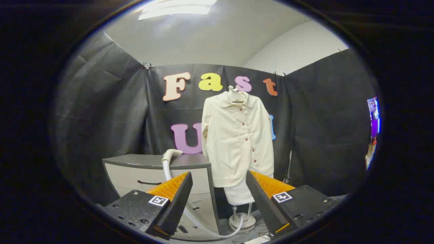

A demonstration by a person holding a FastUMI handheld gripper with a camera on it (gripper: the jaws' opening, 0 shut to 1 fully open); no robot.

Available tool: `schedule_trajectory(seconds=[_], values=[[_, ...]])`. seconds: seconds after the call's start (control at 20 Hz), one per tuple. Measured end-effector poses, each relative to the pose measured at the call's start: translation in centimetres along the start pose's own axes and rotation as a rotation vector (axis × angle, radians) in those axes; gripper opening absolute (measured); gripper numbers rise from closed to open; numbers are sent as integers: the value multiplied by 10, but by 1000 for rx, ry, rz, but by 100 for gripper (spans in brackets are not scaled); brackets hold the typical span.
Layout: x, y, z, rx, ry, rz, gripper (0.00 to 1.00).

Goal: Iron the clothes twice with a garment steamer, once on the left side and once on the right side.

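My gripper point(218, 200) is open, nothing between its fingers. Beyond them hangs a cream buttoned shirt point(238, 139), free air all around. The steamer head point(170, 155) rests on the grey cabinet point(149, 162) left of it, its smooth hose point(203, 227) curving down.

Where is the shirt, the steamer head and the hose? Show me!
shirt point(237, 142): gripper view, on its buttoned front.
steamer head point(171, 154): gripper view, on its curved top, above the cabinet.
hose point(166, 174): gripper view, on its upper stretch below the head.
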State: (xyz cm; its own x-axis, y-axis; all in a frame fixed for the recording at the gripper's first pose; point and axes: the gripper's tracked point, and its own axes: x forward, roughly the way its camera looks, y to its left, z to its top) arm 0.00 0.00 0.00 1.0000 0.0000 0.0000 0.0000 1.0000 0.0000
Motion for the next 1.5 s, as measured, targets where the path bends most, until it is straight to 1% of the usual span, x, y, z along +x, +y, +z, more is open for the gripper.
schedule_trajectory(seconds=[0.5, 0.8, 1.2, 1.4, 1.5], values=[[-2, 0, 0, -5, -10, 9, 96], [5, 5, 2, 2, -3, 21, 96], [45, 13, 3, 15, 39, 18, 96], [76, 23, 8, 41, 62, 14, 95], [94, 32, 10, 56, 84, 27, 96]])
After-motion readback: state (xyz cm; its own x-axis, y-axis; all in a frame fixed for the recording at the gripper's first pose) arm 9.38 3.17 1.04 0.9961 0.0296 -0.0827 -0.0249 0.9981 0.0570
